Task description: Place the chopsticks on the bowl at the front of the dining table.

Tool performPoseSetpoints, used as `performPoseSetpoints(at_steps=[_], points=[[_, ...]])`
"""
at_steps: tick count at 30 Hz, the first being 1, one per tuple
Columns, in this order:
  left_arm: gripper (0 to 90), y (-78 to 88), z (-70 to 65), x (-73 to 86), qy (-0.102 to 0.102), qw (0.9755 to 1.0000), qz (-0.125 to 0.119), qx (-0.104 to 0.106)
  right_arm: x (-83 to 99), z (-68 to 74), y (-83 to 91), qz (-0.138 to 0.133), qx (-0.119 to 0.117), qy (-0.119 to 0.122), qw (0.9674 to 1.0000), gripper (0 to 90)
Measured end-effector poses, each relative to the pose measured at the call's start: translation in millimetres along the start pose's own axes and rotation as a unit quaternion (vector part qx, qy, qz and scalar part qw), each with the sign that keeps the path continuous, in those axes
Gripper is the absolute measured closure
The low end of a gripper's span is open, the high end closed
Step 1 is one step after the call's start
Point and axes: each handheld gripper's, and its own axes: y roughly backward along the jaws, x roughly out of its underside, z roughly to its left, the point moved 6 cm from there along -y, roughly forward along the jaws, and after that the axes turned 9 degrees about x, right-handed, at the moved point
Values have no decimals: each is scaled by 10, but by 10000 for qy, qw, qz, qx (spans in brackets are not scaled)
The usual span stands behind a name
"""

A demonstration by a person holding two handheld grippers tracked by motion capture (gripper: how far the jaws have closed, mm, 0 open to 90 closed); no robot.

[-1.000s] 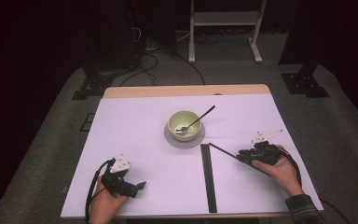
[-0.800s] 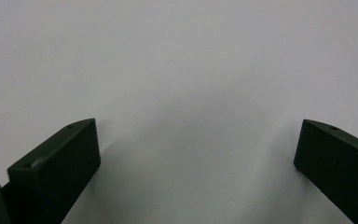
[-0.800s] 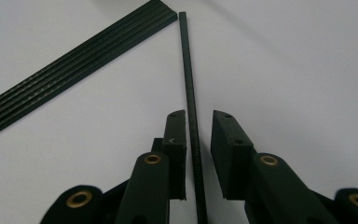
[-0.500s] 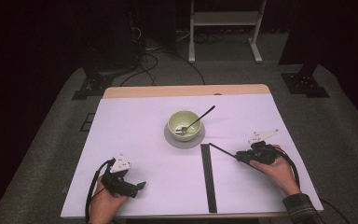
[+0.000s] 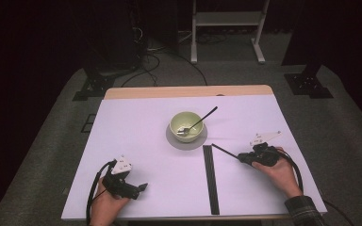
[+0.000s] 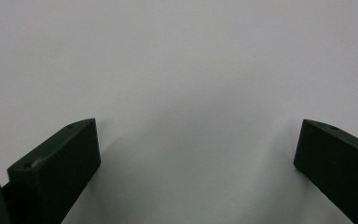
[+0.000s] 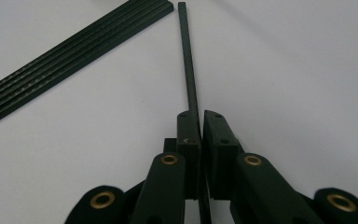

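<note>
My right gripper (image 5: 242, 157) lies low on the white table (image 5: 136, 127) at the right, held by a hand in a plaid sleeve. Its jaws have just been closing, and the pads now press on a thin black stick (image 7: 186, 56). That stick (image 5: 224, 150) runs from the gripper (image 7: 200, 116) up and left toward a flat bundle of black sticks (image 5: 210, 179). In the right gripper view the bundle (image 7: 74, 51) lies to the left of the held stick. My left gripper (image 5: 141, 187) rests at the front left, jaws wide apart (image 6: 198, 144) with bare table between them.
A pale green bowl (image 5: 186, 123) with a spoon (image 5: 202, 117) in it stands on a grey coaster (image 5: 172, 139) at the table's middle. Beyond the far wooden edge are dark floor, cables and a white stand (image 5: 226, 19).
</note>
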Motion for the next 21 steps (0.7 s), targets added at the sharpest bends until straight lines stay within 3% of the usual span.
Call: performPoseSetpoints(at_steps=[21], points=[[0, 0, 0, 0, -4, 10000, 0, -1, -21, -2, 43, -51, 18, -105, 9999, 857]])
